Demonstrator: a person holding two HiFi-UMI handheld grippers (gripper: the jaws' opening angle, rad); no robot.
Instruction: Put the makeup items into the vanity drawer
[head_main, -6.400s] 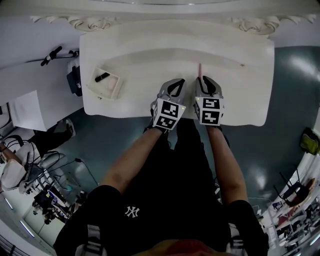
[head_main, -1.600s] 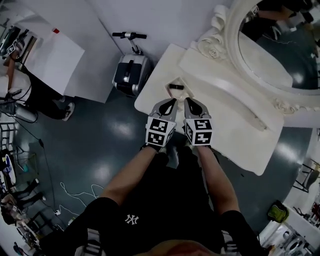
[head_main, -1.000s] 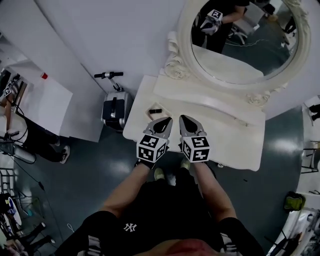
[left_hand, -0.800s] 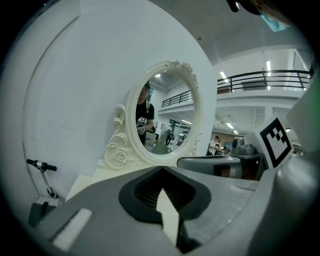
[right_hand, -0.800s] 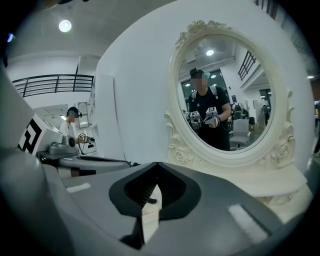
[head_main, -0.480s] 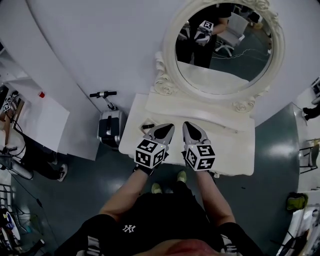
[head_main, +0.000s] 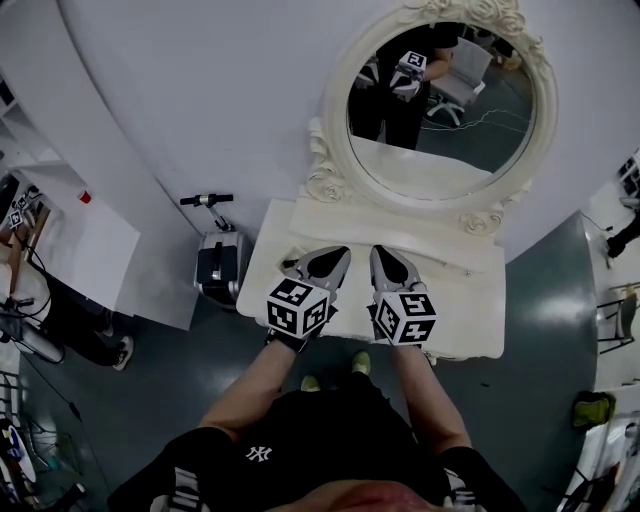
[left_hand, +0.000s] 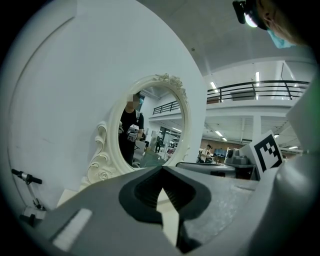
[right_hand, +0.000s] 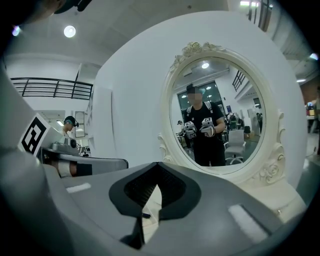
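Head view: I see the view has pulled back and tilted up over the last seconds. The vanity top (head_main: 470, 310) filled the frame before; now the whole oval mirror (head_main: 440, 100) is in shot. Left gripper (head_main: 325, 262) and right gripper (head_main: 388, 262) are still side by side over the front edge, nothing in either. A thin stick-like item (head_main: 452, 267), probably makeup, lies on the top, right of the right gripper. The small tray with the dark item, visible on the left earlier, is now mostly hidden behind the left gripper.

Left gripper view: left gripper (left_hand: 161, 172) has its jaws closed tip to tip, with nothing between the pads. It points at the mirror (left_hand: 150, 125).

Right gripper view: right gripper (right_hand: 157, 167) is also closed and empty. A small dark thing (right_hand: 145, 216) shows through the gap below the tips; I can't identify it.

My read: nothing is being carried, so no placing is under way. The stick item looks left to do.
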